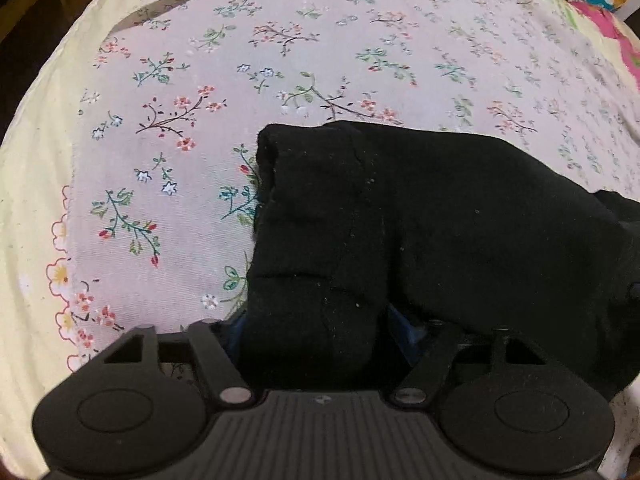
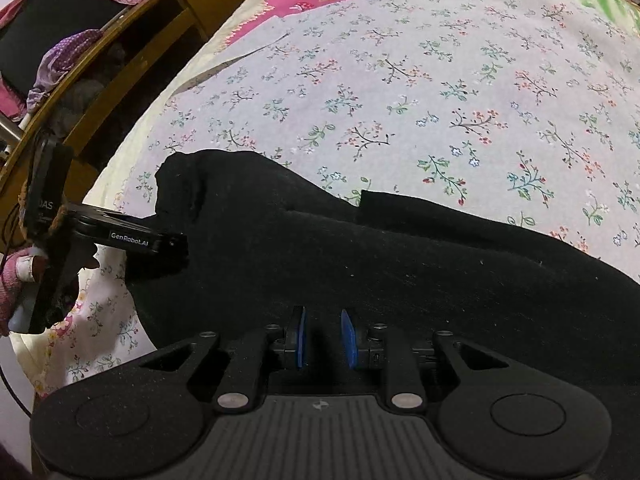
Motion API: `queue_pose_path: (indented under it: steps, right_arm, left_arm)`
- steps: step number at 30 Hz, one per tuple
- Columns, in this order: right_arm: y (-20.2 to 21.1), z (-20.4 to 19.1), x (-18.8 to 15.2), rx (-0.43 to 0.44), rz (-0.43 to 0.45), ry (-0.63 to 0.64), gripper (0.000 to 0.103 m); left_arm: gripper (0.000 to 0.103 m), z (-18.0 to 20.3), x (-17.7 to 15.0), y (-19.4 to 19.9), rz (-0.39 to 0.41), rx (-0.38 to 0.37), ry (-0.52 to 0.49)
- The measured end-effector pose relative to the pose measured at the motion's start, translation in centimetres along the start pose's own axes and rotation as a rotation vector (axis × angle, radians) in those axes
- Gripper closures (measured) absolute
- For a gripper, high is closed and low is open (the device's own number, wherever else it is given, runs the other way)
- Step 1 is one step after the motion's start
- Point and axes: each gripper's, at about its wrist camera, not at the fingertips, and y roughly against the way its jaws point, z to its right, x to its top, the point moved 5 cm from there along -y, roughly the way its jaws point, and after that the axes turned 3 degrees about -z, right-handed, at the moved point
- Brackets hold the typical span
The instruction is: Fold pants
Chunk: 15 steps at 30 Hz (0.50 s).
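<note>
One pair of black pants (image 2: 400, 272), bunched and partly folded on your floral bedsheet (image 2: 400, 100), left gripper (image 1: 316, 320) jaws apart astride a fold, right gripper (image 2: 324, 336) nearly closed, grip on cloth unclear

Black pants (image 2: 400, 264) lie bunched and partly folded across the floral bedsheet (image 2: 400, 100).

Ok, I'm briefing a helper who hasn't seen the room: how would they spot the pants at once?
Find the bed with the floral sheet. Across its near side lies the pants, a long rumpled plain black garment. It is the only dark, unpatterned fabric lying on the sheet.
</note>
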Motion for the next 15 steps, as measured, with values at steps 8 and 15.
queue_pose_path:
  steps: [8, 15]
  right_arm:
    - [-2.0, -3.3, 1.1, 0.123, -0.03, 0.051, 0.096]
    - [-6.8, -8.3, 2.1, 0.283, -0.123, 0.081, 0.094]
  left_arm:
    - [0.066, -0.3, -2.2, 4.7, 0.073, -0.002, -0.004]
    - [0.073, -1.2, -4.3, 6.1, 0.072, -0.024, 0.048]
